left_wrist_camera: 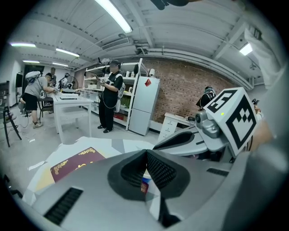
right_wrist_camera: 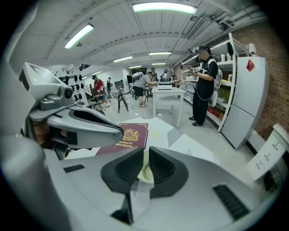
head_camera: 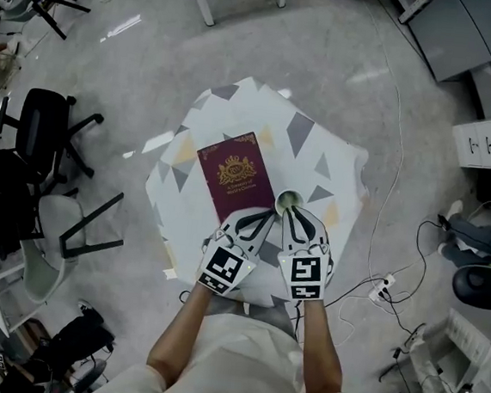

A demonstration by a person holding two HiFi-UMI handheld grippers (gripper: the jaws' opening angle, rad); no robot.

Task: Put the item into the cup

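A pale green cup [head_camera: 289,199] stands on the patterned tablecloth [head_camera: 335,165], just right of a maroon book [head_camera: 236,182]. My right gripper [head_camera: 289,214] is shut on the cup's near rim. In the right gripper view the cup [right_wrist_camera: 145,173] shows between the pads of that gripper [right_wrist_camera: 145,155]. My left gripper [head_camera: 268,215] sits close beside it over the book's near right corner. Its pads meet at the tip [left_wrist_camera: 145,155], and a small white, blue and red item [left_wrist_camera: 144,184] is wedged just behind them. The right gripper's finger [left_wrist_camera: 180,140] lies alongside.
The table is small, with floor on every side. A black office chair [head_camera: 49,129] and a grey chair [head_camera: 52,233] stand to the left. Cables and a power strip [head_camera: 382,284] lie to the right. People, white tables and a fridge [left_wrist_camera: 144,106] are farther off.
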